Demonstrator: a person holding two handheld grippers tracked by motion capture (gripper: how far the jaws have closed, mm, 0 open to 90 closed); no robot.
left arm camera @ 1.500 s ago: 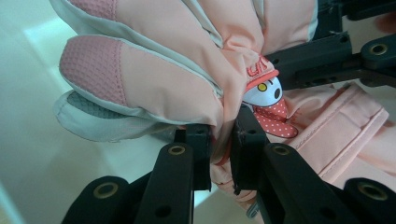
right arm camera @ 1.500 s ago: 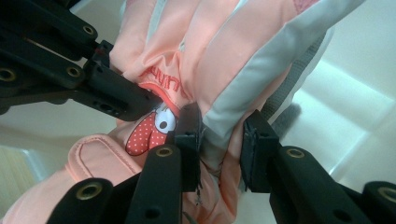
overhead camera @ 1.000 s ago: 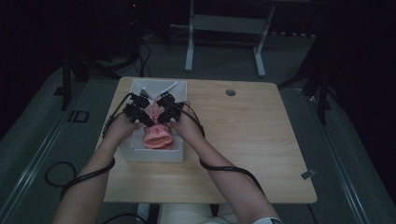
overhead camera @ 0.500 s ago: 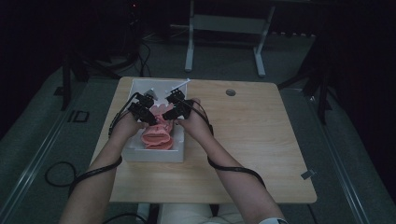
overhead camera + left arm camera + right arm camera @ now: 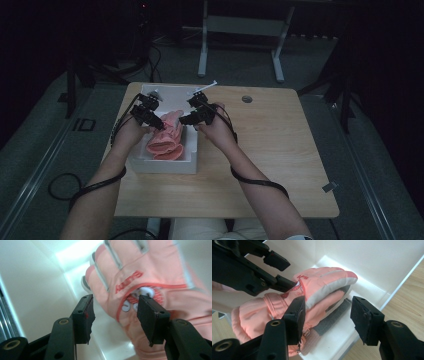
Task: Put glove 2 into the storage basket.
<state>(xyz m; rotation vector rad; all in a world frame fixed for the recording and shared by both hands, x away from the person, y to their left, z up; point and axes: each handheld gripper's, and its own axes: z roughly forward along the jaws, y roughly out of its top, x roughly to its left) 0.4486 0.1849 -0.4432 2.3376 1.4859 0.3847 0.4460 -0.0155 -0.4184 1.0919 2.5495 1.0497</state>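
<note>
Fingers point(image 5: 85, 315) of both grippers have just been opening, with nothing pinched
Two pink gloves point(image 5: 167, 137) lie stacked in one white box point(image 5: 165, 165) on the counter point(image 5: 280, 150); the left gripper point(image 5: 159, 124) and right gripper point(image 5: 186, 120) hang over the box, one hand at each side

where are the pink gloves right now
In the high view the pink gloves lie inside the white box on the table's left side, between the left gripper and the right gripper.

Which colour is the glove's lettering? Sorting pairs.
Red on the pink glove, best seen in the left gripper view.
</note>
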